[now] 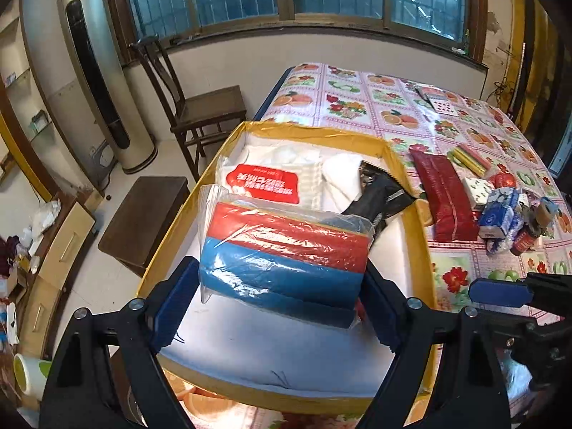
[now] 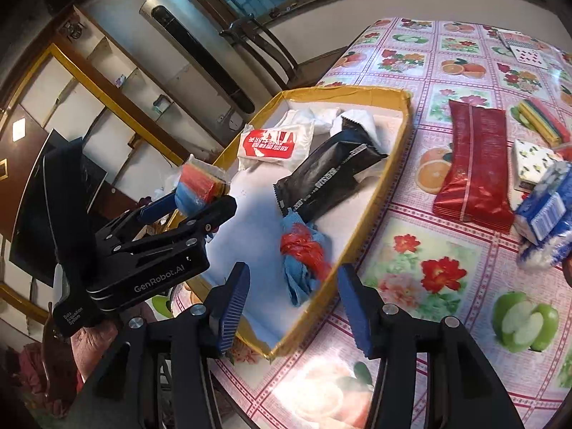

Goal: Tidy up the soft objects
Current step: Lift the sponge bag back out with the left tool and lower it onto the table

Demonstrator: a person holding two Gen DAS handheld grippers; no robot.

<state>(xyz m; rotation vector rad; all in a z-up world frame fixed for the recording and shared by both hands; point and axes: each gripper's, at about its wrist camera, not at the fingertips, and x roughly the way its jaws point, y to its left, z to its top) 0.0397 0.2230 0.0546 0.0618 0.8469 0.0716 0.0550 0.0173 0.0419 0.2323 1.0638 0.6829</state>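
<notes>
My left gripper is shut on a clear plastic pack of red and blue cloths, held just above the near end of a yellow-rimmed box with a white floor. The right wrist view shows that left gripper over the box's left rim, pack between its fingers. My right gripper stands open at the box's near corner, above a blue cloth tied with red plastic. Inside the box lie a black packet, a white pack with a red label and white cloth.
On the fruit-print tablecloth right of the box lie a long red packet, a striped coloured pack, a patterned white pack and a blue-white tissue pack. Playing cards lie far back. A wooden chair and a bench stand left.
</notes>
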